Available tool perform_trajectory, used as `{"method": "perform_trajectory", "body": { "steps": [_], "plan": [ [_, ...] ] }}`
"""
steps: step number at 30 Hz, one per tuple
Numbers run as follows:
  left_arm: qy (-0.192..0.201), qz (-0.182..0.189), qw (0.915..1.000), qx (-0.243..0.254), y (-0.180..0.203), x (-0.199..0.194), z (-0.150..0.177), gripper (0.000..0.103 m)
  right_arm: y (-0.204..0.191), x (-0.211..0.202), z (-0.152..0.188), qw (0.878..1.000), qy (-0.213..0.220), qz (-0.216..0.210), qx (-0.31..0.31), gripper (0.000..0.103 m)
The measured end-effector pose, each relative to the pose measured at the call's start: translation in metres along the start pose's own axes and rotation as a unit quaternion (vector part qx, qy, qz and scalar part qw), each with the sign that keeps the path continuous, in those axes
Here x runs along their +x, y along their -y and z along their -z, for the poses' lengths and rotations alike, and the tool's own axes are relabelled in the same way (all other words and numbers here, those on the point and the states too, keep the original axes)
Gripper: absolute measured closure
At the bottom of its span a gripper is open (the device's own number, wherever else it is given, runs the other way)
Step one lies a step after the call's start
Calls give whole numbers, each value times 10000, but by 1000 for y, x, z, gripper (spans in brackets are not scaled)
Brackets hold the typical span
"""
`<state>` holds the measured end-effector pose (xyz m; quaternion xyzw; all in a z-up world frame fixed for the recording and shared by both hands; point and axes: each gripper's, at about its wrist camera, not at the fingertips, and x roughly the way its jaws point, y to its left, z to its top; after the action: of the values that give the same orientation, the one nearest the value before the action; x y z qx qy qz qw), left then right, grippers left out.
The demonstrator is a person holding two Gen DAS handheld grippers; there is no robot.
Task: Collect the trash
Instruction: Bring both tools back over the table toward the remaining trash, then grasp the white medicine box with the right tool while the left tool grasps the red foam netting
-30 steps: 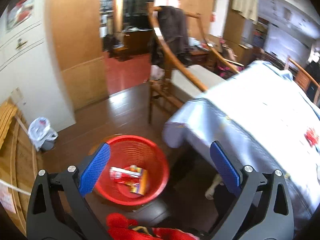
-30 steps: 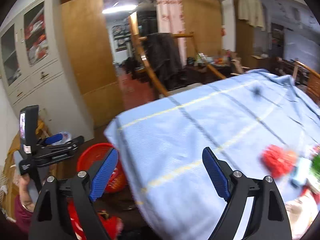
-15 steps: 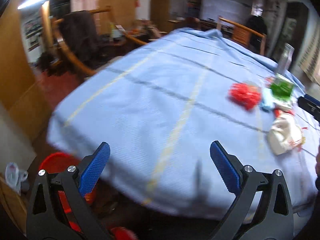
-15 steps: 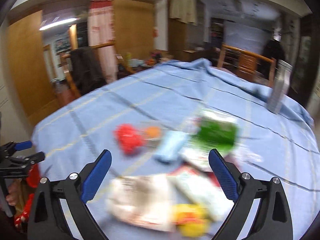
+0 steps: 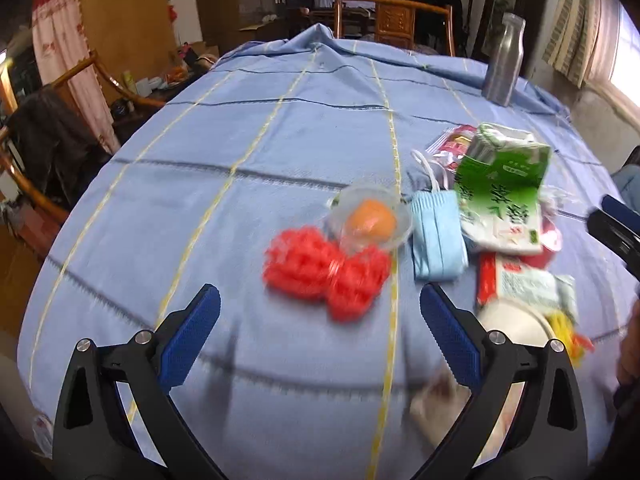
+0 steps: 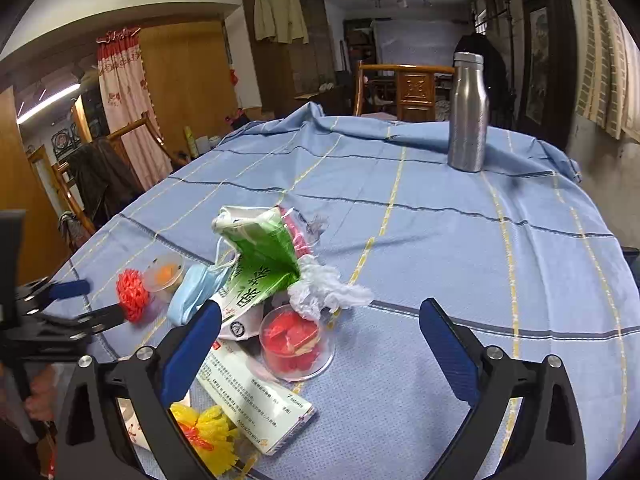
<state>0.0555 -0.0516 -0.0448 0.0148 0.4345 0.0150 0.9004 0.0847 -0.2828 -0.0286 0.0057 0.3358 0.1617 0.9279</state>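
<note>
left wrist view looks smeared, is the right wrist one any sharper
Left wrist view: motion blur smears the red mesh ball and near clutter. Right wrist view: sharper, print on the green carton is legible, steel bottle crisp; both bend at edges.

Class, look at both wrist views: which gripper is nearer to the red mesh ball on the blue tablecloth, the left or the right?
Left. The left gripper hovers open just short of the red mesh ball, with the ball ahead between its fingers. The right gripper is off to the ball's far side, over the clear cup.
</note>
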Motion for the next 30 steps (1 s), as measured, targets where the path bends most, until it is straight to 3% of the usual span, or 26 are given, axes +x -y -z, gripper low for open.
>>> {"method": "perform_trajectory", "body": {
  "steps": [5,12,15,17,20,23,30],
  "plan": [
    [-136,-481,9987,27,-15,18,-6,7,-4,-3,2,9999,-69,-133,11,6],
    [-9,-1166,9921,-458,-80,14,-2,7,-4,-10,1,9997,2,-195,158,6],
    [56,-1017,9936,-483,-83,17,1,7,-3,-10,1,9997,26,-136,179,6],
    [-205,-739,9962,-407,-79,26,1,7,-4,-9,2,9998,16,-114,167,6],
    [-282,-889,9952,-304,-75,29,0,7,-5,-7,3,9998,-37,-133,153,6],
    [-495,-766,9956,-232,-74,37,0,7,-8,-5,3,9996,-101,-224,125,6],
    [-661,-311,9952,-645,-90,43,2,6,-6,7,6,9984,-435,-294,213,6]
  ]
}}
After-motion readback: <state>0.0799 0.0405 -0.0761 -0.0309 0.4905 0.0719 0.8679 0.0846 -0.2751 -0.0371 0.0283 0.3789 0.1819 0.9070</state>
